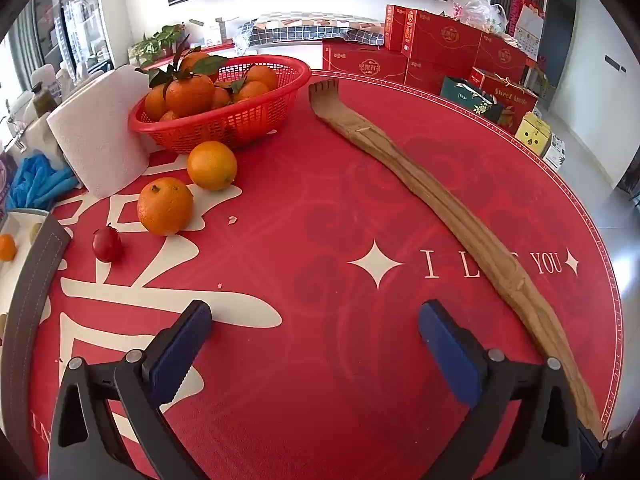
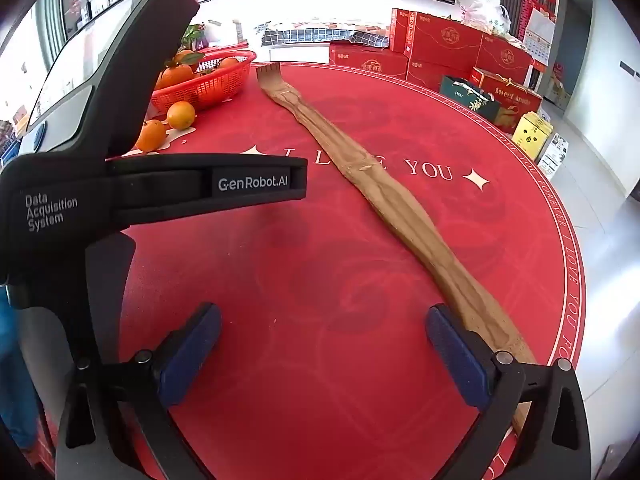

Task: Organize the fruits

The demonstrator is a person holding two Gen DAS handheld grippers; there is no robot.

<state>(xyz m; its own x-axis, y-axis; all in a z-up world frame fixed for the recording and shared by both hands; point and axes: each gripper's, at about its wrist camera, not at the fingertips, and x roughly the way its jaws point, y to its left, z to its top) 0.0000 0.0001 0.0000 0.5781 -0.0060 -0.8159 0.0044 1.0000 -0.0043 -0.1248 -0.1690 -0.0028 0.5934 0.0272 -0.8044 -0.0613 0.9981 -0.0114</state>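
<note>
A red plastic basket holding several oranges stands at the far left of the red round table; it also shows in the right wrist view. Two loose oranges lie in front of it, one nearer and one farther, seen too in the right wrist view. A small red fruit lies left of them. My left gripper is open and empty above the table. My right gripper is open and empty, with the left gripper's body to its left.
A long wooden back scratcher lies diagonally across the table. A paper towel roll and blue gloves sit left. A grey-rimmed tray with small fruit is at the left edge. Red gift boxes stand beyond the table.
</note>
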